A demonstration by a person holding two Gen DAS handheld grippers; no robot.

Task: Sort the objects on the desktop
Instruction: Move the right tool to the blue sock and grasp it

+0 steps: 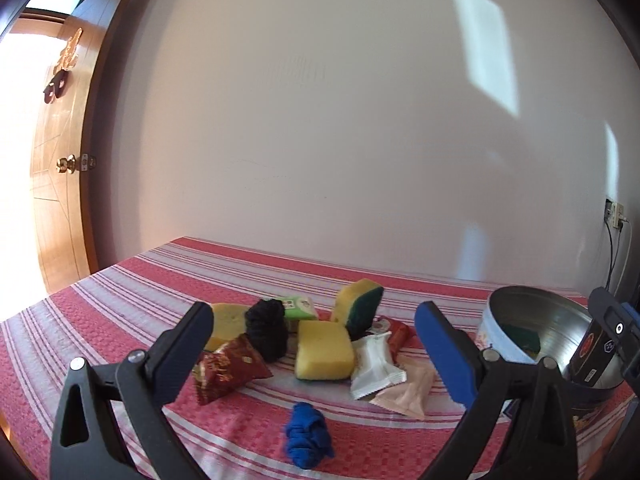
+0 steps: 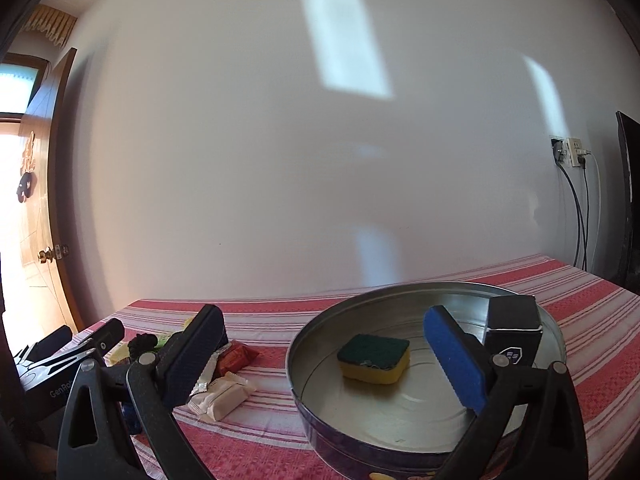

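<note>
- Left wrist view first: the left gripper has its jaws spread wide with nothing pinched, hovering over a pile on the striped cloth covering the desk.
- Pile sits mid-desk: a yellow sponge lying flat, a second sponge tipped up on edge behind it with the green side facing right, and a third yellow one partly hidden behind the left finger.
- A black sock ball stands between the left and middle sponges, with a green packet just behind it.
- Dark red snack bag is at the front left of the pile, touching the sock ball.
- White wrapper leans on the flat sponge's right side, a pink wrapper is under its corner, and a red packet pokes out behind.
- Blue sock ball lies alone, nearest the front edge.
- Right wrist view: the right gripper is fully released too, nothing between the pads, parked over the round tin on the desk's right side.
- Inside the tin: a sponge green side up near the middle, and a black box standing against the far right wall.
- Can't read what's printed on the box.
</note>
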